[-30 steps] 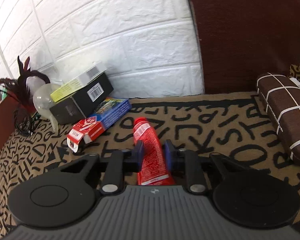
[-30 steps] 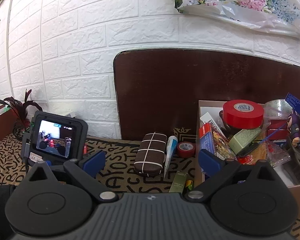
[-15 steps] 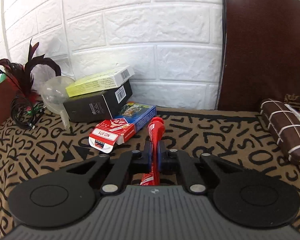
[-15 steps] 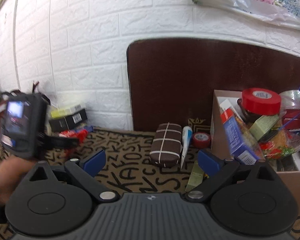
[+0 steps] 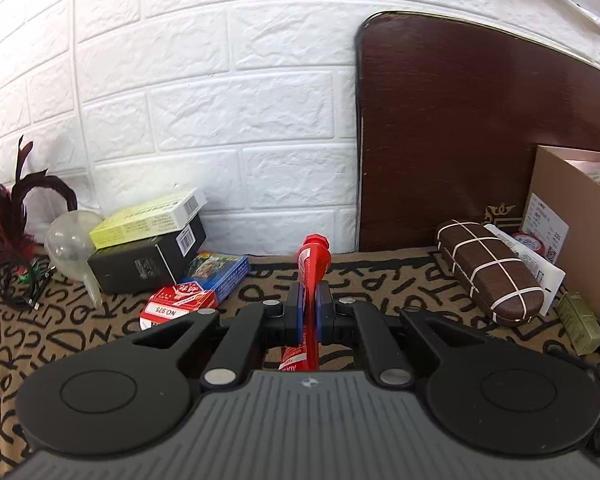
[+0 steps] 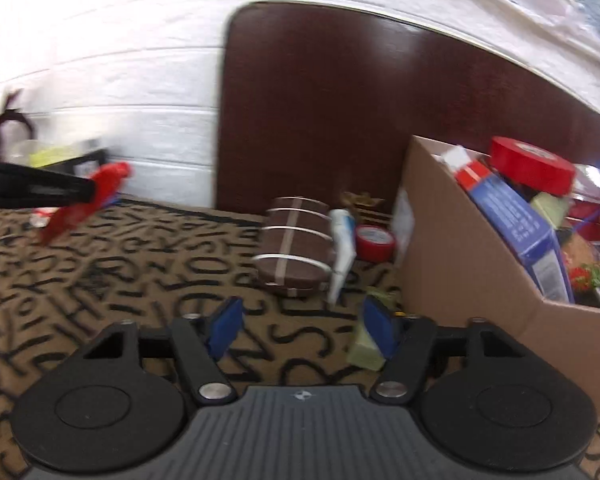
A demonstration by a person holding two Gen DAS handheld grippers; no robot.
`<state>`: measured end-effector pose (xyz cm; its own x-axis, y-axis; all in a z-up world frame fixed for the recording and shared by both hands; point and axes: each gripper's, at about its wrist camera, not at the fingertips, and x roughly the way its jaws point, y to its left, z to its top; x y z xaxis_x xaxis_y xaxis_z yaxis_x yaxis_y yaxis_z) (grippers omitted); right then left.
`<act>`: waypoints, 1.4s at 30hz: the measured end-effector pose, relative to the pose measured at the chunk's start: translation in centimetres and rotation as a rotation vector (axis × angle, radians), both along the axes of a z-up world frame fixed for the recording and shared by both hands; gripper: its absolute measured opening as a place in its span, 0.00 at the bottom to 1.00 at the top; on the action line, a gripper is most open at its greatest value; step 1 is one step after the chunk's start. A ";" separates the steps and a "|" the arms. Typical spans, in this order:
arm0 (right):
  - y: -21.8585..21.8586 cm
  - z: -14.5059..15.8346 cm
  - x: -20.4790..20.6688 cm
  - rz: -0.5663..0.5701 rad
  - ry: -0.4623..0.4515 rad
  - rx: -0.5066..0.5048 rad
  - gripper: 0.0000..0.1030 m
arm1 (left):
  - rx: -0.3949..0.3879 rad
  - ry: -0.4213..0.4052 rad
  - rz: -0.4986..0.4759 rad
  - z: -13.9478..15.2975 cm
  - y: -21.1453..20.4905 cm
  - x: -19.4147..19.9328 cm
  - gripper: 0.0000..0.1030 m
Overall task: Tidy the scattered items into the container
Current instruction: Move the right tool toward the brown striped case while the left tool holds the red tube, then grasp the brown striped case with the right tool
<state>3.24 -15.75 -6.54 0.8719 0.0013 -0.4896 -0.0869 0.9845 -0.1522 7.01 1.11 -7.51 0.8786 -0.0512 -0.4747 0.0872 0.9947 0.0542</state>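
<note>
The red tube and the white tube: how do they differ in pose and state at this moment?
The red tube is held off the mat, pinched flat in the shut left claw, cap pointing up and away; the white tube lies on the mat against the brown case, and no claw grips it. The red tube is far from the cardboard box; the white tube lies close to it. Neither is in the box yet.

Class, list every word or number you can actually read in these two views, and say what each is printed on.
"NO.975": on the red card box.
Letters on the red tube in the left gripper: cut off.
Print on the stacked boxes and the carton's sticker: too small.
Mat: scattered single letters.
</note>
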 end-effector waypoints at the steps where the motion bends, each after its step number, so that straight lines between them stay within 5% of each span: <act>1: 0.5 -0.4 0.3 -0.017 0.003 -0.044 0.56 | -0.005 0.000 -0.002 0.0 0.1 0.0 0.09; 9: 2.8 -2.0 2.0 -0.217 -0.008 -0.227 0.57 | -0.010 -0.010 -0.019 -0.1 0.3 -0.1 0.09; 13: 3.5 -2.7 3.5 -0.280 0.051 -0.262 0.70 | -0.030 -0.018 -0.040 0.1 0.6 0.0 0.09; 18: 3.3 -2.2 5.6 -0.332 0.115 -0.217 0.76 | -0.035 -0.043 -0.061 0.7 1.2 -0.1 0.09; 22: 1.5 -1.3 6.4 -0.292 0.205 -0.003 0.77 | -0.058 -0.057 -0.055 1.2 2.3 -0.2 0.09; 24: -0.8 -1.1 5.7 -0.215 0.261 0.264 0.74 | -0.068 -0.066 -0.052 1.3 2.6 -0.2 0.09; 28: -0.9 -1.4 4.4 -0.146 0.226 0.221 0.64 | -0.084 -0.070 -0.052 1.4 2.8 -0.2 0.09; 30: -1.3 -1.6 4.1 -0.134 0.205 0.226 0.50 | -0.085 -0.072 -0.056 1.5 2.8 -0.3 0.09; 32: -1.6 -1.4 3.8 -0.132 0.188 0.210 0.26 | -0.080 -0.080 -0.066 1.4 2.8 -0.4 0.09; 37: -2.9 -1.3 3.9 -0.160 0.185 0.259 0.11 | -0.085 -0.071 -0.061 1.0 2.7 -0.1 0.09; 39: -2.8 -1.0 3.9 -0.211 0.165 0.257 0.17 | -0.083 -0.069 -0.065 1.0 2.6 -0.2 0.09; 41: -2.4 -0.9 3.9 -0.249 0.148 0.272 0.68 | -0.080 -0.071 -0.067 0.9 2.6 -0.3 0.09; 42: -2.0 -1.2 4.1 -0.237 0.168 0.284 0.78 | -0.081 -0.071 -0.068 0.9 2.7 -0.3 0.09</act>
